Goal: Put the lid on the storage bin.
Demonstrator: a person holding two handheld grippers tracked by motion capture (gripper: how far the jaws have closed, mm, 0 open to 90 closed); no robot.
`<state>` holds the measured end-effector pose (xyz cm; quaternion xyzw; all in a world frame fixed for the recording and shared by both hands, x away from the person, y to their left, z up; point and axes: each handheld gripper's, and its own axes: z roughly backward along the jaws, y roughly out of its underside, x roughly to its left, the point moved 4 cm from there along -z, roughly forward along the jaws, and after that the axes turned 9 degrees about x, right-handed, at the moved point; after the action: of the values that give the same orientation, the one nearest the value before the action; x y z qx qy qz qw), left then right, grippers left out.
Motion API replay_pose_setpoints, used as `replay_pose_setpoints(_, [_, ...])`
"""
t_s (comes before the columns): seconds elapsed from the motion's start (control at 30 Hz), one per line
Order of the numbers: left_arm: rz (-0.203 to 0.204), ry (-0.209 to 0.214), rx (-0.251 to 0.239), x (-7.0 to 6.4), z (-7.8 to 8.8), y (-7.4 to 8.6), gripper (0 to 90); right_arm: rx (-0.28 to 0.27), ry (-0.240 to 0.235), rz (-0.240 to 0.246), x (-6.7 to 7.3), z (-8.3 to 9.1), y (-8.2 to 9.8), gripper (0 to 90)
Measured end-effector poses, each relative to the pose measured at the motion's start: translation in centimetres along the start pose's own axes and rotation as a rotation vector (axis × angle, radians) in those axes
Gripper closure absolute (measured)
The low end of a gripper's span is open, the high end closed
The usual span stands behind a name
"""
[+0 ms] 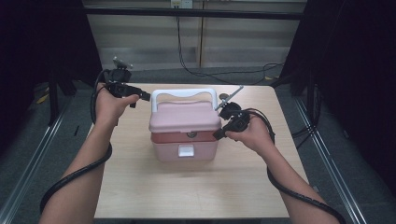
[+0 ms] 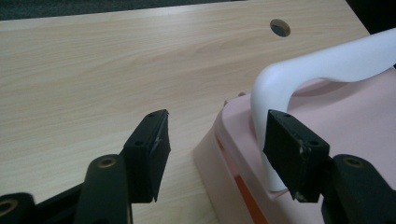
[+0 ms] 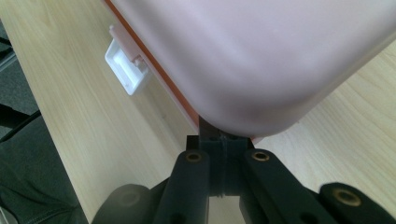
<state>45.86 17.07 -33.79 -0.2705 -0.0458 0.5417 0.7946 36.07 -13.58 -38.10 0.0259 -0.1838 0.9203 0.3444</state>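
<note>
A pink box [image 1: 184,123] with a white handle [image 1: 184,93] and a white front latch [image 1: 186,150] stands mid-table. My left gripper [image 1: 144,97] is at the handle's left end. In the left gripper view it [image 2: 215,149] stands open: one jaw is over bare table, the other right in front of the handle's [image 2: 322,60] leg on the pink lid [image 2: 355,116]. My right gripper [image 1: 218,135] is at the box's right side. In the right gripper view it [image 3: 219,140] is shut, its tips tucked under the lid's [image 3: 261,56] corner rim, with the latch [image 3: 126,70] off to the left.
The light wooden table [image 1: 187,196] has bare room in front of the box and a round cable hole [image 2: 279,27] behind it. Black cables [image 1: 224,72] lie on the floor beyond the far edge. Dark frame posts stand at both sides.
</note>
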Motion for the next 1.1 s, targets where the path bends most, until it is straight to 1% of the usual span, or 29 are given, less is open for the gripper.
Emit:
replay_pose_setpoints(0.03, [-0.005,0.003,0.001,0.1,0.0,0.1,38.9,-0.003,0.001,-0.001,0.0,0.1,0.1,89.9])
replay_pose_setpoints(0.1, [0.000,0.001,-0.004,0.2,-0.1,0.3,37.5,-0.007,0.000,-0.008,-0.1,0.3,0.2,89.9])
replay_pose_setpoints(0.2, [-0.003,-0.003,-0.002,0.5,-0.2,0.5,35.1,0.003,0.004,-0.005,-0.2,0.2,0.4,89.6])
replay_pose_setpoints(0.23, [0.004,-0.001,-0.003,0.5,-0.2,0.6,34.9,0.004,0.005,-0.015,-0.2,0.1,0.5,89.6])
replay_pose_setpoints(0.27, [0.004,-0.003,-0.004,0.6,-0.2,0.6,34.4,0.007,-0.002,-0.010,-0.2,0.1,0.6,89.5])
replay_pose_setpoints(0.33, [0.003,-0.007,-0.005,0.7,-0.2,0.7,33.7,0.013,0.004,-0.006,-0.3,-0.1,0.7,89.4])
replay_pose_setpoints(0.4, [0.002,-0.003,0.005,0.7,-0.2,0.7,33.0,0.020,-0.001,-0.005,-0.3,-0.2,0.8,89.3])
replay_pose_setpoints(0.57, [0.009,-0.009,0.005,0.9,-0.4,0.9,32.6,0.021,-0.007,-0.008,-0.2,-0.4,1.0,89.0])
replay_pose_setpoints(0.6, [0.010,-0.010,0.002,1.0,-0.4,0.9,32.4,0.025,-0.004,-0.001,-0.3,-0.5,1.0,88.9])
replay_pose_setpoints(0.63, [0.009,-0.011,0.001,1.0,-0.4,1.0,32.4,0.022,-0.004,-0.007,-0.3,-0.6,1.0,89.0])
replay_pose_setpoints(0.7, [0.009,-0.014,0.001,1.0,-0.5,1.1,32.4,0.028,-0.007,0.003,-0.3,-0.7,1.1,88.5])
replay_pose_setpoints(0.73, [0.005,-0.014,0.003,1.1,-0.5,1.1,32.3,0.024,-0.011,-0.003,-0.3,-0.8,1.1,88.6])
replay_pose_setpoints(0.83, [0.011,-0.017,0.002,1.2,-0.6,1.2,32.1,0.021,-0.014,-0.005,-0.3,-0.8,1.2,88.8])
replay_pose_setpoints(0.9, [0.012,-0.014,-0.001,1.2,-0.7,1.3,31.9,0.023,-0.015,0.001,-0.3,-0.8,1.2,88.8])
replay_pose_setpoints(1.1, [0.015,-0.011,0.003,1.5,-0.8,1.6,30.8,0.017,-0.014,-0.004,-0.3,-0.8,1.3,87.8])
